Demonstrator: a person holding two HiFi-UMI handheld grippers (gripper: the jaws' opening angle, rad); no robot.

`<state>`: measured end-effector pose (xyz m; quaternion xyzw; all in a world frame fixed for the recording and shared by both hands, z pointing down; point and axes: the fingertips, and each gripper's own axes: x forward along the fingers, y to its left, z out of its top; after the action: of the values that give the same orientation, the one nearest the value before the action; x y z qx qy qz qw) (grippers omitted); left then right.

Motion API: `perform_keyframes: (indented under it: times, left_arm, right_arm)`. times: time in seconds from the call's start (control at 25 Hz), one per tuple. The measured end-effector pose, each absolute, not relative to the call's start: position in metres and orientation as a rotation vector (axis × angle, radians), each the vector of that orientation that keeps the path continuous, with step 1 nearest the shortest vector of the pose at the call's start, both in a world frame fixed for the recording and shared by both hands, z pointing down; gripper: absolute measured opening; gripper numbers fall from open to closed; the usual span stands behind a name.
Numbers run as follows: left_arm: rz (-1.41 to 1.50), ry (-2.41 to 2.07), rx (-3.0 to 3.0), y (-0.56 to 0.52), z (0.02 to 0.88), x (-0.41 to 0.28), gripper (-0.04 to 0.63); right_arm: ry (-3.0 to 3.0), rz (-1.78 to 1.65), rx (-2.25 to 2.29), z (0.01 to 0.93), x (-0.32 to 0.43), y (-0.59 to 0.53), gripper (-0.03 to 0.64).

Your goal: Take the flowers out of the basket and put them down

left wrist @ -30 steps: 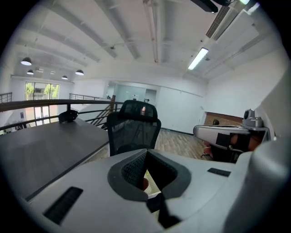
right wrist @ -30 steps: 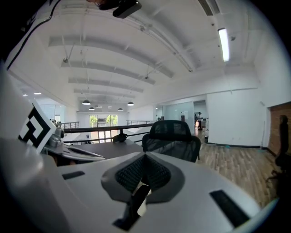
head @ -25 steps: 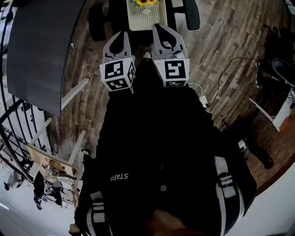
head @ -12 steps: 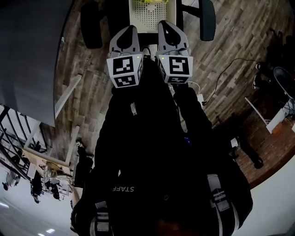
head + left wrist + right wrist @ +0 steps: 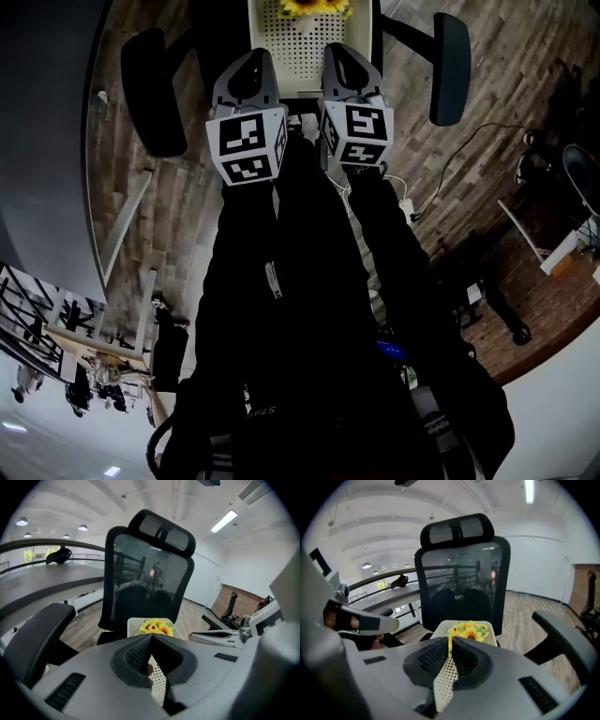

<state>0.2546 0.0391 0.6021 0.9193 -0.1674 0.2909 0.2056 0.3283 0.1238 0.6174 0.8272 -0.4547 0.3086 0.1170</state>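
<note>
Two tools, left gripper (image 5: 249,64) and right gripper (image 5: 343,56), closed on nothing, hover before the white perforated plastic basket (image 5: 298,47); the yellow sunflowers (image 5: 314,7) sit inside, none removed yet.

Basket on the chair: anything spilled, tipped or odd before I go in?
Nothing stands out. The white basket sits squarely on the chair, between its armrests, with the yellow flowers inside at its far end.
</note>
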Motion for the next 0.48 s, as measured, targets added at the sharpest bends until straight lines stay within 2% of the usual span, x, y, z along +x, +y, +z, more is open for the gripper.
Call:
perform_keyframes:
  times: [0.12, 0.48]
  left_arm:
    - [0.832, -0.482, 2.513, 0.030, 0.631, 0.269, -0.003]
    - [0.897, -0.469, 2.455, 0.016, 0.690, 0.307, -0.003]
  right_arm:
    - [-1.307, 0.959, 2.409, 0.656, 0.340, 0.116, 0.061]
    - [-1.247, 1.022, 2.411, 0.724, 0.374, 0.100, 0.099]
